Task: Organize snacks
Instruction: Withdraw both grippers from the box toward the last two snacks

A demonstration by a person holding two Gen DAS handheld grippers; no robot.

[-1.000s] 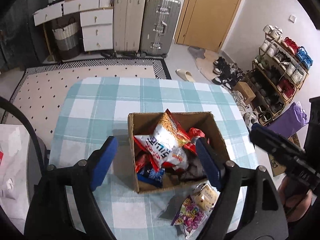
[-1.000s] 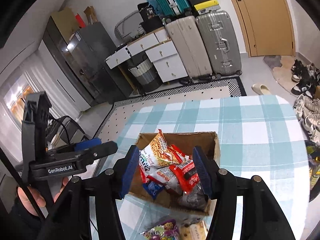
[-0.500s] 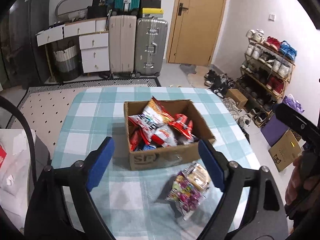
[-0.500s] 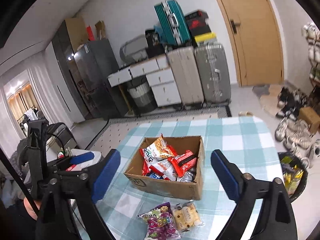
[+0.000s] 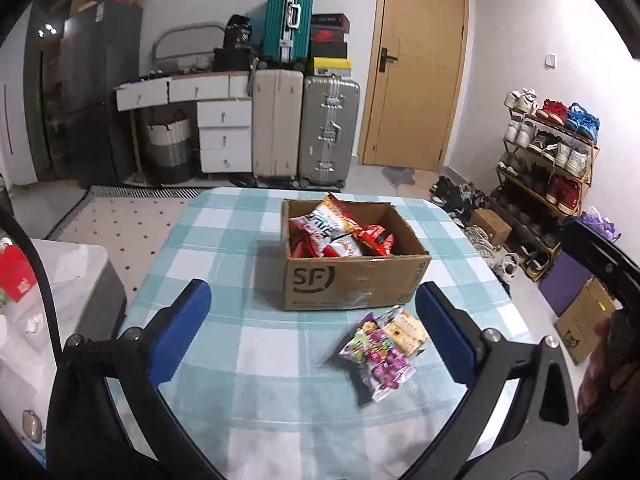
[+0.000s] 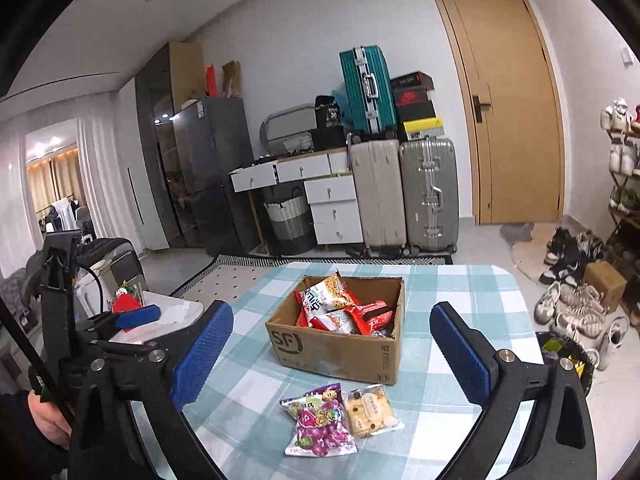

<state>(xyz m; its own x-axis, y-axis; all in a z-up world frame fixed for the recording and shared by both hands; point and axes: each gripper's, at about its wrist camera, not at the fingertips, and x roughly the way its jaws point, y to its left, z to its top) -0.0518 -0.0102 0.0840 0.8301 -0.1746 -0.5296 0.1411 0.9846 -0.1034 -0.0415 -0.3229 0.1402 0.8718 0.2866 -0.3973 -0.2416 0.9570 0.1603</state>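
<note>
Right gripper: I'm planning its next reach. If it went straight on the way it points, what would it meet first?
Probably the cardboard box, about centred between the opening jaws of the right gripper. The two snack packets lie nearer but lower, so depth is uncertain.

The left gripper (image 5: 312,322) hangs over the near part of a table covered with a teal-and-white checked cloth (image 5: 224,248), its blue-padded jaws opening with nothing between them. Beyond it stands an open cardboard box (image 5: 352,280) holding red and white snack bags (image 5: 332,232). Just in front of the box, on the cloth, lie a purple candy bag (image 5: 376,354) and a pale biscuit packet (image 5: 408,330), touching each other. At the right edge a hand (image 5: 604,368) holds the right gripper (image 5: 596,256). Suitcases (image 5: 304,128), white drawers (image 5: 224,136), a wooden door (image 5: 416,72) and a shoe rack (image 5: 548,152) line the walls.
</note>
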